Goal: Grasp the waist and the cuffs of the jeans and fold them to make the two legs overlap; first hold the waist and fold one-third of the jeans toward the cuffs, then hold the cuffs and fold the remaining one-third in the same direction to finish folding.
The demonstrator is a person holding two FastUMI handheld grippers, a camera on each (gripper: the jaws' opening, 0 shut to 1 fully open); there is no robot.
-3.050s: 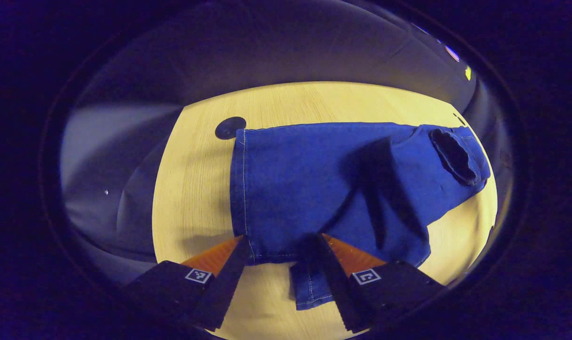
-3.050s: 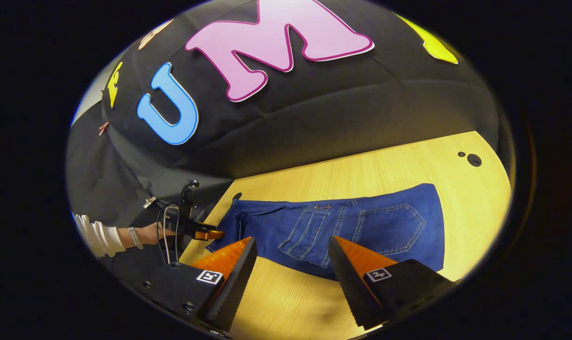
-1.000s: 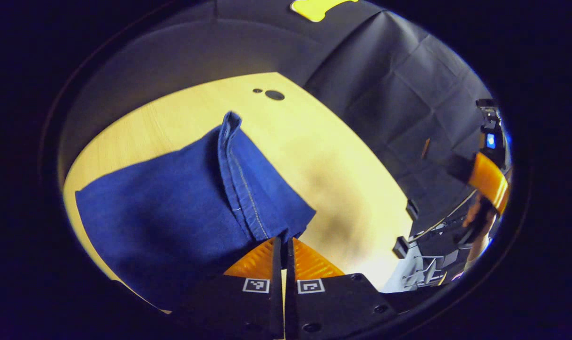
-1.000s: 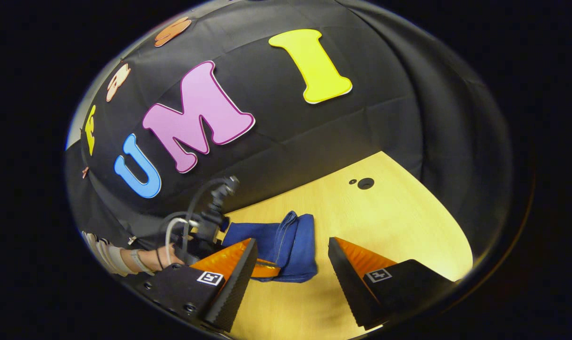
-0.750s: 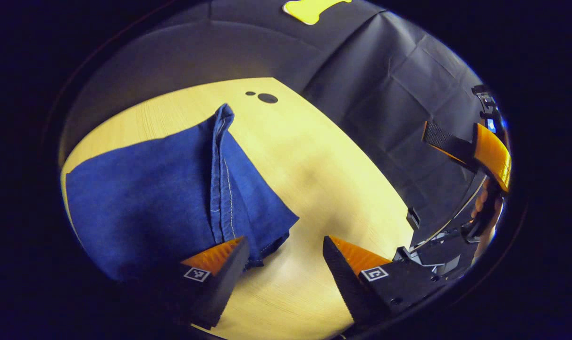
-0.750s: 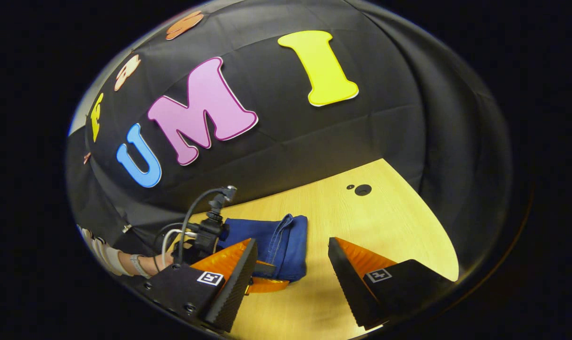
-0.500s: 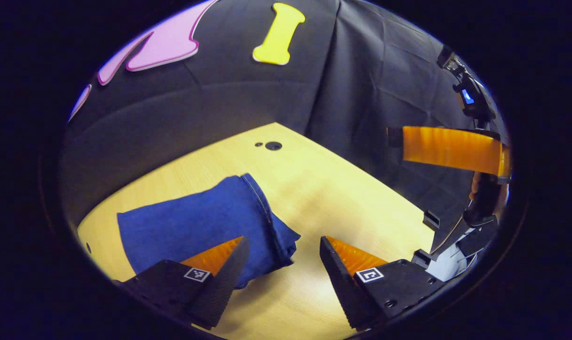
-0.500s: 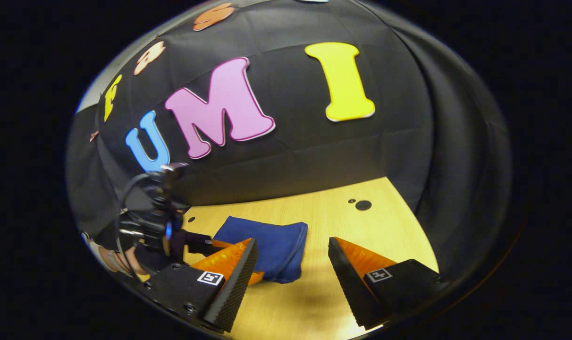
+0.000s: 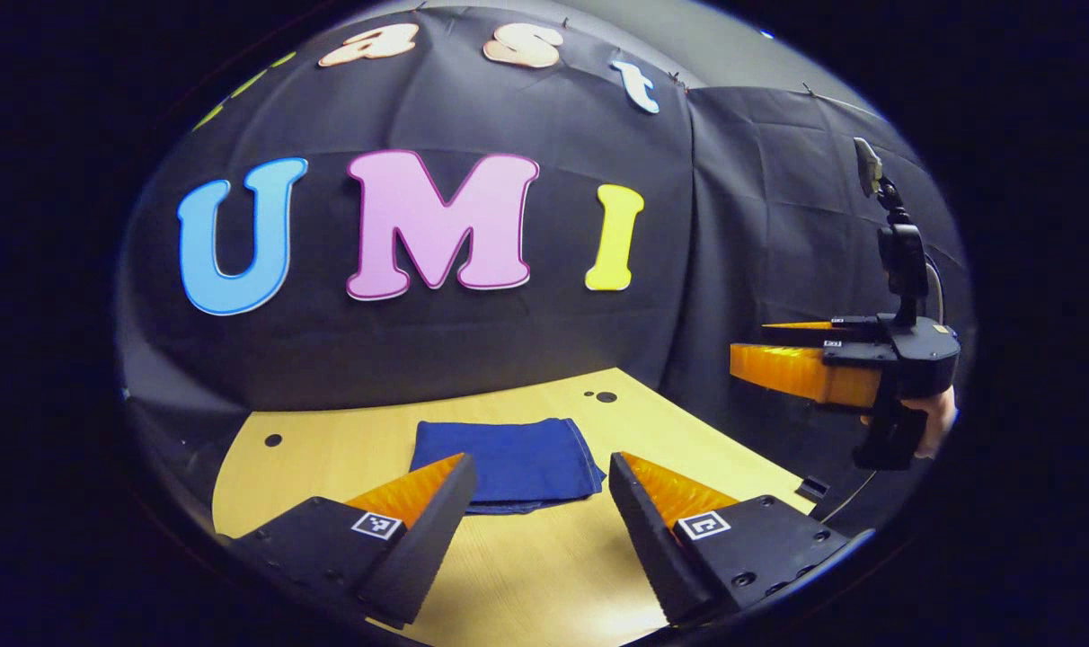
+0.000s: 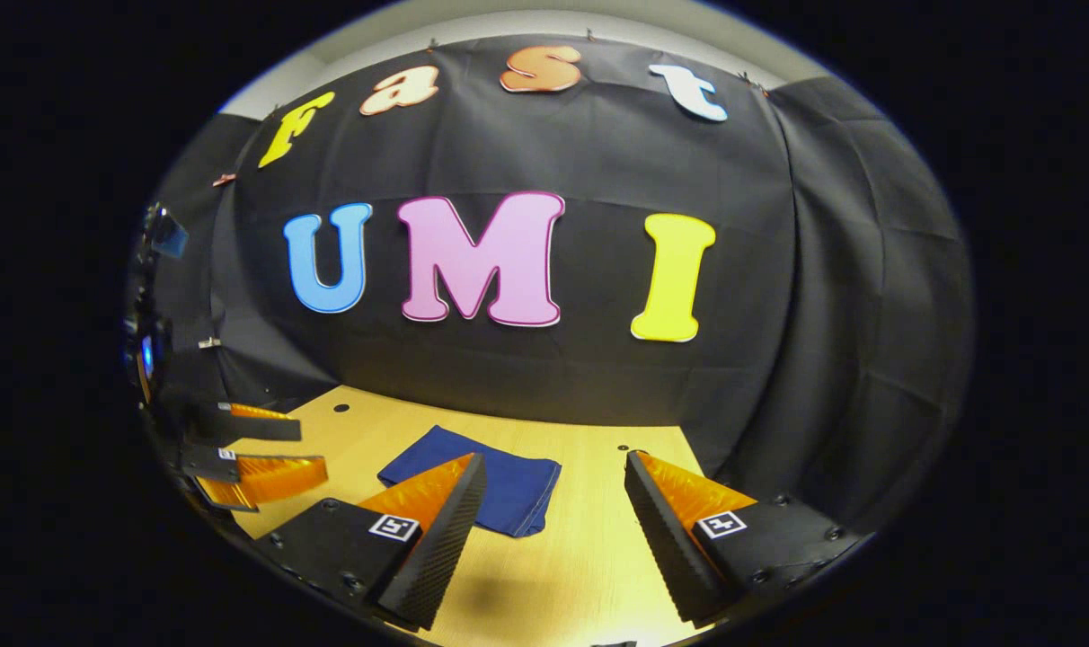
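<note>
Fingers of the left gripper (image 9: 537,476) stand wide apart with nothing between them, raised above the near part of the wooden table (image 9: 329,454). Just past their tips the jeans (image 9: 509,458) lie flat on the table as a compact blue rectangle, fully folded, touched by neither gripper. Off to the side in the left gripper view, the right gripper (image 9: 765,350) hangs in the air over the table's edge, held by a hand (image 9: 935,418).

In the right gripper view, the right gripper (image 10: 553,481) is likewise spread, holding nothing, with the folded jeans (image 10: 500,481) partly behind one finger. The left gripper (image 10: 297,449) shows at the left rim, fingers parted. Small dark holes (image 9: 606,396) mark the table near its far corner. Beyond the table hangs the black cloth wall (image 10: 778,296).
</note>
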